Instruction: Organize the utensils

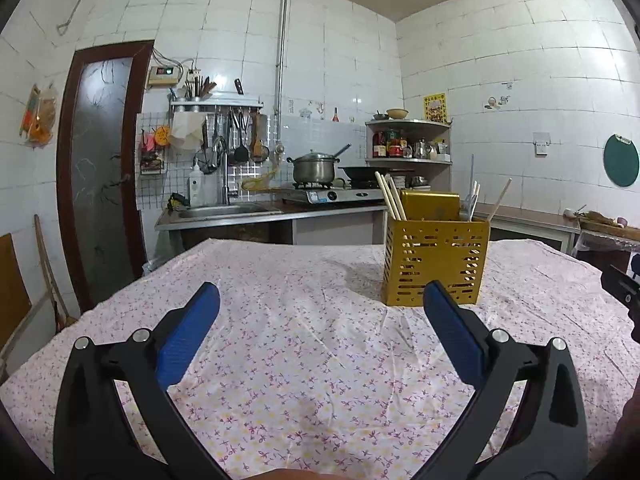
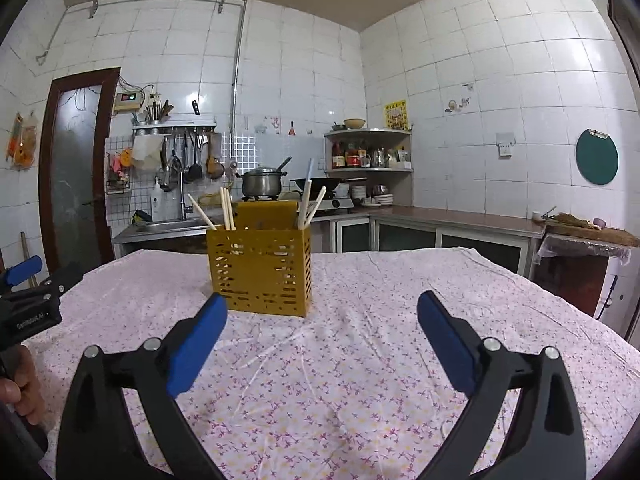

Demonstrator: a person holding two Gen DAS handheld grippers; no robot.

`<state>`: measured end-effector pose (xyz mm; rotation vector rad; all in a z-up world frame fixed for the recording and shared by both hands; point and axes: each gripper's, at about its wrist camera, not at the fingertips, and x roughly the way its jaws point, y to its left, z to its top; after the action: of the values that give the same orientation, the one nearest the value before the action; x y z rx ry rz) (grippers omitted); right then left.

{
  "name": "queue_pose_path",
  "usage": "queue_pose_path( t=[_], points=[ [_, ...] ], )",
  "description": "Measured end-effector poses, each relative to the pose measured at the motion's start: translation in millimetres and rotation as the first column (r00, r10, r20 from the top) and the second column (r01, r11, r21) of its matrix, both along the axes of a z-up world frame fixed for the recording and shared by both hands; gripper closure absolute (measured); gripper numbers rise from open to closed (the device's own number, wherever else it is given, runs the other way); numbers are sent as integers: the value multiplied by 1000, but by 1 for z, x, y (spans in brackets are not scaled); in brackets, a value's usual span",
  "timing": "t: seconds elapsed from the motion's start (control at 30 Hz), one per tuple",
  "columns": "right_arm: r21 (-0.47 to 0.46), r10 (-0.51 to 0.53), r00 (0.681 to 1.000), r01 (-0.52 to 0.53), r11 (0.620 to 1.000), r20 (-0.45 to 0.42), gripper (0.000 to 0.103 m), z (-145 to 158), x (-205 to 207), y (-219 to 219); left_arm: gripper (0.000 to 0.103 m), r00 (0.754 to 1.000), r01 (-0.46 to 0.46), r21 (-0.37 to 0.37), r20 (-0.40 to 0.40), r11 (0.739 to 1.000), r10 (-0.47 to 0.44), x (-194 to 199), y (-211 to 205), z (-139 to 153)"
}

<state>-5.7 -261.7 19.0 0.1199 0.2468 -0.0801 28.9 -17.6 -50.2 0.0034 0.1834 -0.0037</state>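
- Left wrist view: left gripper (image 1: 320, 300) hovered over the floral tablecloth (image 1: 300, 360) with its blue fingers (image 1: 188, 336) spread wide and nothing between them.
- Yellow utensil holder (image 1: 436, 260) stood upright on the cloth ahead and to the right, chopsticks (image 1: 390, 200) and pale utensils (image 1: 474, 200) sticking out of its top.
- Right wrist view: right gripper (image 2: 322, 308) was likewise spread wide apart, holding nothing, above the cloth.
- Holder stood ahead, slightly left of centre, near the left fingertip.
- Other gripper showed at the left edge.
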Motion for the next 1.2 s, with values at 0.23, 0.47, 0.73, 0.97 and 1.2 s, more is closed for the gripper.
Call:
queue_pose_path(
  t=[0.23, 0.47, 0.73, 0.97, 1.2],
  points=[
    [3, -7, 1000, 7, 1000, 0, 9, 1, 0, -1, 5, 1000, 10, 30, 2, 1000, -10, 0, -7, -1],
    [5, -7, 1000, 7, 1000, 0, 9, 1, 2, -2, 5, 1000, 3, 6, -4, 1000, -3, 0, -4, -1],
    [5, -6, 1000, 6, 1000, -5, 9, 0, 4, -2, 5, 1000, 4, 15, 3, 1000, -4, -1, -4, -1],
    [3, -5, 1000, 5, 1000, -15, 9, -1, 7, -3, 5, 1000, 1, 8, -5, 1000, -1, 1, -4, 0],
    [7, -6, 1000, 6, 1000, -14, 9, -1, 6, -4, 5, 1000, -3, 1, -8, 1000, 3, 2, -3, -2]
  ],
)
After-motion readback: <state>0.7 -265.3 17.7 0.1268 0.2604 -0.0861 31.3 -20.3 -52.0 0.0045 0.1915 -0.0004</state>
